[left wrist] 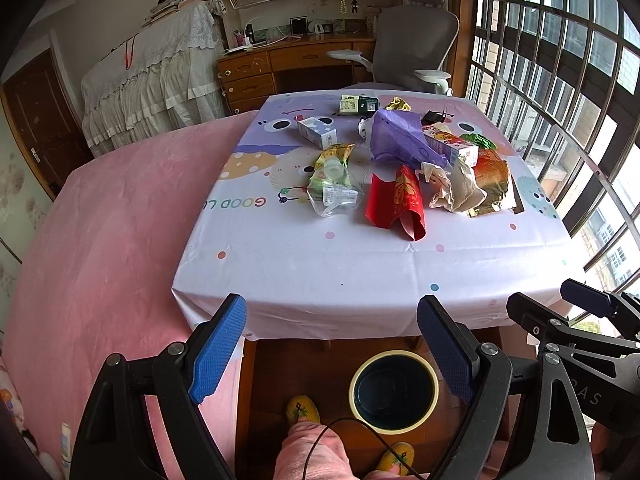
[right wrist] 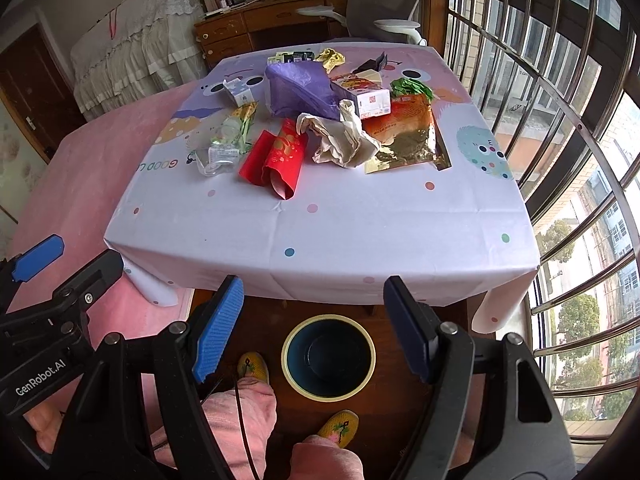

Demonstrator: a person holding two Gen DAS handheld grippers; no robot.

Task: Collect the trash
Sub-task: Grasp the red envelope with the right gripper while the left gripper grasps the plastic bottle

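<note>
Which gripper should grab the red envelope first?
Right, narrowly. The red envelope lies almost straight ahead of the open right gripper; from the open left gripper it sits off to the right. Both hang back over the bin.

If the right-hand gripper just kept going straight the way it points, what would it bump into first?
Probably the near edge of the table, where the cloth hangs down, which sits between the open right gripper fingers. The red packet lies beyond it. Depth is hard to judge through this lens.
</note>
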